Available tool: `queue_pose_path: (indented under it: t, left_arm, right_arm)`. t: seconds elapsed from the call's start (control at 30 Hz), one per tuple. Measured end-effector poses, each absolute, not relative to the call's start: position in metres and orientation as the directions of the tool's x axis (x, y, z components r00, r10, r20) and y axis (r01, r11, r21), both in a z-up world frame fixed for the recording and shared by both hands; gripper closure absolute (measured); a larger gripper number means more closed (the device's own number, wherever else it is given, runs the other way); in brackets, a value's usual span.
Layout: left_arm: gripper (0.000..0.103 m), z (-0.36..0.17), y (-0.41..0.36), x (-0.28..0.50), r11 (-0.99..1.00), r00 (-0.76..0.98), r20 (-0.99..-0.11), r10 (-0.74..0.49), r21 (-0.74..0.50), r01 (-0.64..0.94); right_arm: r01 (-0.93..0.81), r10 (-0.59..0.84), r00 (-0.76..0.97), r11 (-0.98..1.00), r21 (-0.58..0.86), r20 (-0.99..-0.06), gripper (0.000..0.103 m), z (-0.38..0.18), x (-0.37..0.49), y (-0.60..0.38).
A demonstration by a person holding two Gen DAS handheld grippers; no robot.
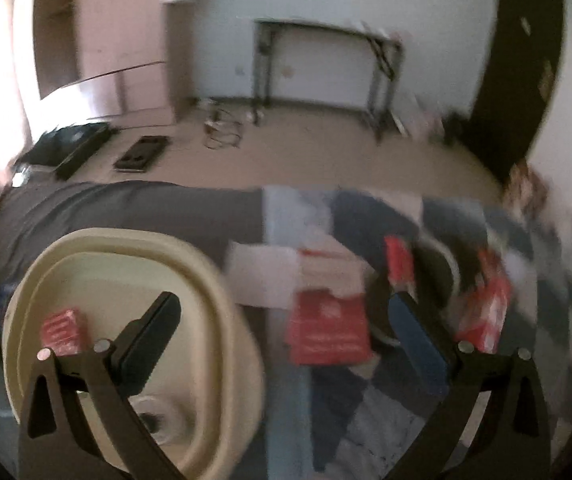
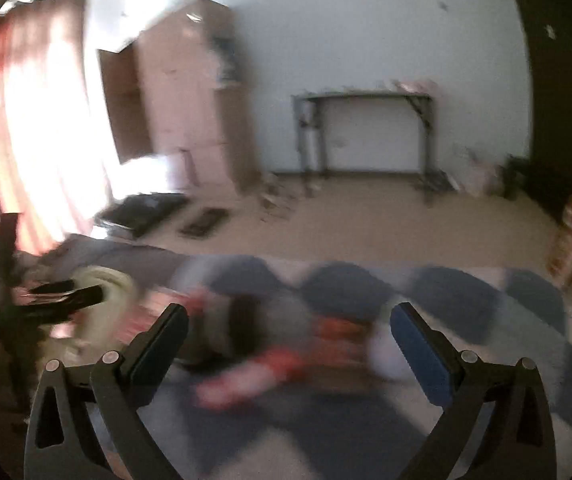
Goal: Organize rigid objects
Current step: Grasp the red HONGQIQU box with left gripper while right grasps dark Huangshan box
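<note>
Left gripper (image 1: 284,312) spread wide, nothing between the jaws, hanging over a beige plastic tub (image 1: 222,280) on a blue patchwork bedspread (image 1: 350,412). Inside the tub: small red box (image 1: 63,330) and a clear round item, too blurred to name. Just right of the tub, on the bedspread: flat red box (image 1: 328,334), white card (image 1: 262,276), more red packs (image 1: 486,320) further right. Right gripper (image 2: 289,322) likewise spread wide and empty, above smeared red items (image 2: 270,364). Beyond: tan floor (image 1: 326,156), metal-frame table (image 1: 326,32) against the white wall.
</note>
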State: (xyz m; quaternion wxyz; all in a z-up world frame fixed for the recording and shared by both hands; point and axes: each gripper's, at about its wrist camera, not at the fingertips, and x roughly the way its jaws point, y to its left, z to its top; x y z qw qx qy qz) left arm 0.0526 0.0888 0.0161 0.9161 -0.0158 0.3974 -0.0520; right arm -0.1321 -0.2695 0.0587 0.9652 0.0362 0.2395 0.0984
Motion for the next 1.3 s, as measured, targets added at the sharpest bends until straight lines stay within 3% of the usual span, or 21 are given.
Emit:
queue_pose_path:
  t: [0.17, 0.3, 0.47, 0.6, 0.73, 0.83, 0.93, 1.3]
  left_arm:
    - [0.000, -0.001, 0.068, 0.059, 0.993, 0.634, -0.768, -0.092, -0.027, 0.111]
    - [0.000, -0.007, 0.068, 0.058, 0.992, 0.631, -0.772, -0.079, 0.002, 0.126]
    - [0.000, -0.003, 0.076, 0.056, 0.991, 0.631, -0.767, -0.117, -0.050, 0.122]
    - [0.000, -0.008, 0.075, 0.061, 0.990, 0.610, -0.781, -0.134, -0.078, 0.116]
    - [0.000, -0.016, 0.067, 0.063, 0.988, 0.585, -0.801, -0.128, -0.053, 0.144]
    - [0.000, -0.020, 0.067, 0.063, 0.987, 0.568, -0.812, -0.129, -0.049, 0.155]
    - [0.000, -0.023, 0.071, 0.063, 0.987, 0.557, -0.819, -0.135, -0.062, 0.149]
    - [0.000, -0.040, 0.064, 0.073, 0.982, 0.512, -0.845, -0.153, -0.074, 0.171]
  right_arm:
    - [-0.052, 0.086, 0.831, 0.996, 0.078, -0.549, 0.000, 0.024, -0.113, -0.293]
    - [-0.087, 0.161, 0.805, 0.984, 0.155, -0.571, 0.000, 0.011, -0.091, -0.284]
    - [-0.115, 0.184, 0.776, 0.982, 0.151, -0.604, 0.000, 0.005, -0.081, -0.279]
    - [-0.175, 0.277, 0.781, 0.958, 0.229, -0.560, 0.000, 0.018, -0.082, -0.283]
    - [-0.176, 0.224, 0.793, 0.975, 0.139, -0.566, 0.000, 0.008, -0.086, -0.283]
    - [-0.168, 0.174, 0.732, 0.983, 0.073, -0.659, 0.000, -0.017, -0.072, -0.279]
    - [-0.204, 0.182, 0.699, 0.978, 0.051, -0.692, 0.001, -0.021, -0.065, -0.268]
    - [-0.191, 0.172, 0.719, 0.980, 0.047, -0.674, 0.005, -0.044, -0.045, -0.255]
